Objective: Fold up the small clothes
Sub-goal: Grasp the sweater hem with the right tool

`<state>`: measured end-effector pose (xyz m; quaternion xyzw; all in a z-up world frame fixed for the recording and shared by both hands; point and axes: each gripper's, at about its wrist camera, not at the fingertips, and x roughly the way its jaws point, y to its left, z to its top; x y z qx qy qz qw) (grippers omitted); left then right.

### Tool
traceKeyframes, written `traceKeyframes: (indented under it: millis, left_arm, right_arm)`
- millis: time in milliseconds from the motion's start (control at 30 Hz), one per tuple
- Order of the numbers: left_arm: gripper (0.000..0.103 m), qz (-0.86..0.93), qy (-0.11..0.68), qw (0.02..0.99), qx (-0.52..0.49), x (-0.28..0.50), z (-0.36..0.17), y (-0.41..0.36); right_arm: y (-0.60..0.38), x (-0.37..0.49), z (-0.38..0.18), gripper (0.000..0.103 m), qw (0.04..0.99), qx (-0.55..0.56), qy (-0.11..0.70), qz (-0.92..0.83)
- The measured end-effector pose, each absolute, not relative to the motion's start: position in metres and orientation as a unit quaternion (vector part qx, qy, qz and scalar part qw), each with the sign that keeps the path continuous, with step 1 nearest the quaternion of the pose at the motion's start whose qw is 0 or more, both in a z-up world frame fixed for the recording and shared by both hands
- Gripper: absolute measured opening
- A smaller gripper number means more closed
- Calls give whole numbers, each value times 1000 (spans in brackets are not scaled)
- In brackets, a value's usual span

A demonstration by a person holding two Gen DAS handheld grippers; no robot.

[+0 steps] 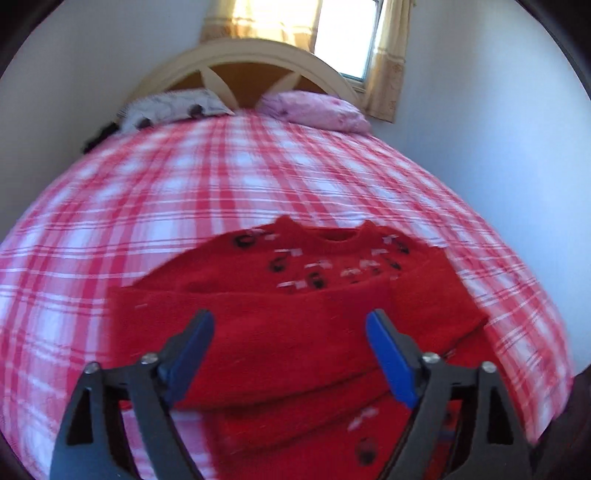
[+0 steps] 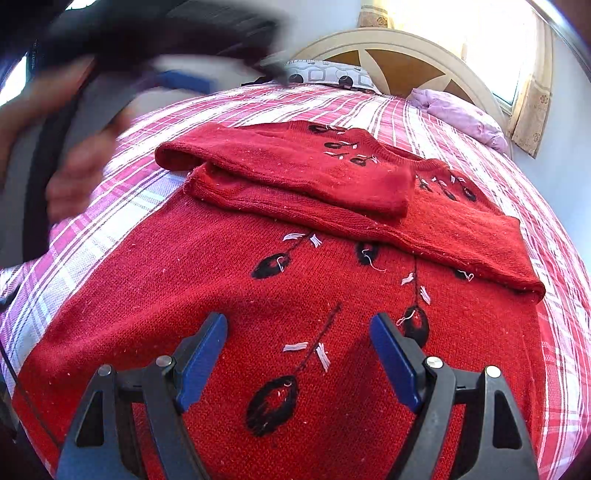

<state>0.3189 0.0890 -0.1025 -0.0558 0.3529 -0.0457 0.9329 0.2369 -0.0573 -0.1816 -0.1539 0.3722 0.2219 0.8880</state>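
I see a bed [image 1: 258, 177] filling both views, covered by a pink and white checked sheet [image 2: 424, 110]. A curved cream headboard [image 1: 258, 55] stands at the far end against a pale wall [image 1: 480, 129]. A window [image 1: 347, 33] with yellow curtains [image 1: 388, 66] sits behind the headboard, to the right.

The red sweater [image 2: 295, 288] lies flat on the near part of the bed, neck toward the far end. It carries a black and white leaf pattern. Both sleeves are folded across the chest: the left sleeve [image 2: 295, 162] lies on top, and the right sleeve [image 2: 461, 236] lies under it, cuff at the right edge.

Two pillows rest at the headboard: a patterned white pillow [image 1: 173, 107] on the left and a pink pillow [image 1: 314, 109] on the right.

I read the right gripper [image 2: 299, 354] as spread wide, blue pads apart, holding nothing, positioned over the lower body of the sweater. I cannot tell whether the fingers touch the fabric.

I read the left gripper [image 1: 290, 347] as equally wide apart and holding nothing, positioned over the folded sleeves. In the right wrist view it appears as a dark blur at the far left, with the person's hand [image 2: 74, 173] on it.
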Motion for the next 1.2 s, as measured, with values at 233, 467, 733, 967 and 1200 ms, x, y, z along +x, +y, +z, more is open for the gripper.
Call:
traceKeyframes:
  millis: [233,467,733,967,1200]
  left_arm:
    - [97,27,389,920,-37,292,-148,125]
    - [98,54,433,900,-19,311,-181,130]
    - [103,51,420,905,-36,305,-180,131]
    - [103,45,420,904,-68,305,-182,141]
    - [103,40,425,900,-86,305,-186,146]
  right_arm:
    - [-57,236,-182,81,888,-158,372,220]
    - [-61,239,-180,81,885,-139,382,228]
    - [-108,275,-129,80,879,-14,412,239]
    - [-140,357,-121,59,875,61,448,173]
    - [-120,412,-149,57,854,85,481,178]
